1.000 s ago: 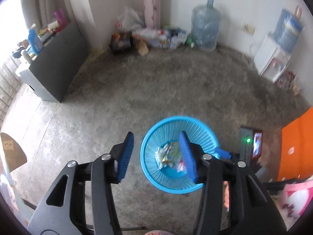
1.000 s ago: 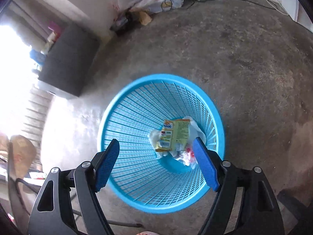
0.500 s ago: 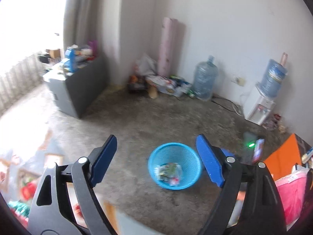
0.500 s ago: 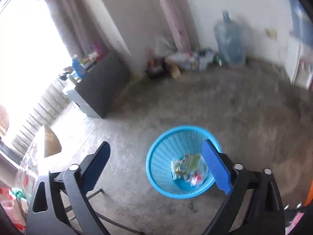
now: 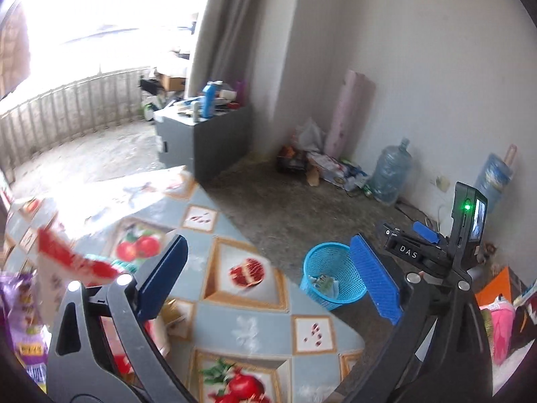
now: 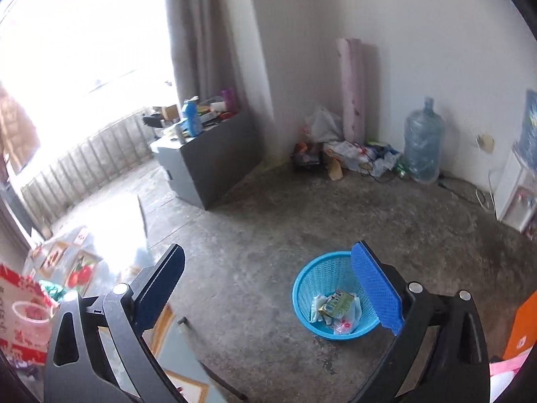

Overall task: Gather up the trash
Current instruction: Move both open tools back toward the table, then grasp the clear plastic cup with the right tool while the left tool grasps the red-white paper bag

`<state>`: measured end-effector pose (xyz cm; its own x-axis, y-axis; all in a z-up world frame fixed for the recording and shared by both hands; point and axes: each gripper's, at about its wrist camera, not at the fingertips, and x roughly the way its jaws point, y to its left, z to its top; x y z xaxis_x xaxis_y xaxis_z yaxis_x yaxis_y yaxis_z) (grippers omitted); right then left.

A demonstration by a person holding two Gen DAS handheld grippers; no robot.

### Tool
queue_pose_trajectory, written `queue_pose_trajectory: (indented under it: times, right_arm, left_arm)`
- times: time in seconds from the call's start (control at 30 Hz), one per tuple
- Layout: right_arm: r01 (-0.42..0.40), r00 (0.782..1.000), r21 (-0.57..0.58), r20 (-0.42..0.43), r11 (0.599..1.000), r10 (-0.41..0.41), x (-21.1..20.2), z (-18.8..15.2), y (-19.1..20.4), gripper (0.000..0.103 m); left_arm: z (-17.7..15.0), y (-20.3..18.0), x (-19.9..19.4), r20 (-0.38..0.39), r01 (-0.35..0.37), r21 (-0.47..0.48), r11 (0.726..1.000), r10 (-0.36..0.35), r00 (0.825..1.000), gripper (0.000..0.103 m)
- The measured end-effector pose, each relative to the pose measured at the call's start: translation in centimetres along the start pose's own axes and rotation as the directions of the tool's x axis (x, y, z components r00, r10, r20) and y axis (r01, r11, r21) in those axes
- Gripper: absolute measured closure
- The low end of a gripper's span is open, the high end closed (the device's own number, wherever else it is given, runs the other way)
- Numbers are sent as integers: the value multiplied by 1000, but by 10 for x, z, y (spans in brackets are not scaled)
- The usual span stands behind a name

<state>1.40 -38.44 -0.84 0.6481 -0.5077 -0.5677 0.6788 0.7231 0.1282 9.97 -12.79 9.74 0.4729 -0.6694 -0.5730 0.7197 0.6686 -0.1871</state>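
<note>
**Partway: basket holding some trash, table not yet cleared**

Here the room is shown from above the table edge. The table (image 5: 248,319), covered in a fruit-print cloth, carries blurred packaging at its left end: a red-and-white bag (image 5: 67,262) and a purple packet (image 5: 20,315); whether these count as trash cannot be told, though they look the likeliest remaining work. The blue basket (image 6: 322,278) stands on the concrete floor, well apart from the table and just beside the right gripper's far finger in that view. It holds a green-and-yellow carton (image 6: 335,302) lying on white and clear wrappers (image 6: 345,325), so some collecting appears done. The left gripper (image 5: 268,282) hovers over the table corner with jaws spread wide and nothing between them; the right gripper (image 6: 272,292) hangs over the floor, likewise released and empty. A further heap of litter (image 6: 355,154) lies along the far wall, near a water jug (image 6: 421,144).
</note>
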Motion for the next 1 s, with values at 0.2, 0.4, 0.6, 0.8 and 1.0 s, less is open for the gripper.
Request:
queue_pose_trajectory:
  times: [0.2,0.4,0.6,0.8,1.0]
  right_arm:
    - [-78,995,-203,46,976,89,-25,-8,52,7]
    - [-190,970,-310,86,932,226,-49,-15,99,7]
    - [-314,935,-307,63,899,348,-66,-25,128,7]
    - [-412,901,-278,17,868,434,-75,-34,145,7]
    - [-552,830,-258,-82,793,551,-73,-43,165,16]
  left_arm:
    - [-32,54,-63,48,-69,-140,988,77,996,9]
    - [-67,98,-119,133,-99,-256,962,136,982,9]
    - [-89,116,-146,186,-175,-252,952,226,956,9]
    - [-108,122,-149,191,-242,-215,946,284,940,9]
    - [-119,120,-140,202,-248,-165,955,279,939,9]
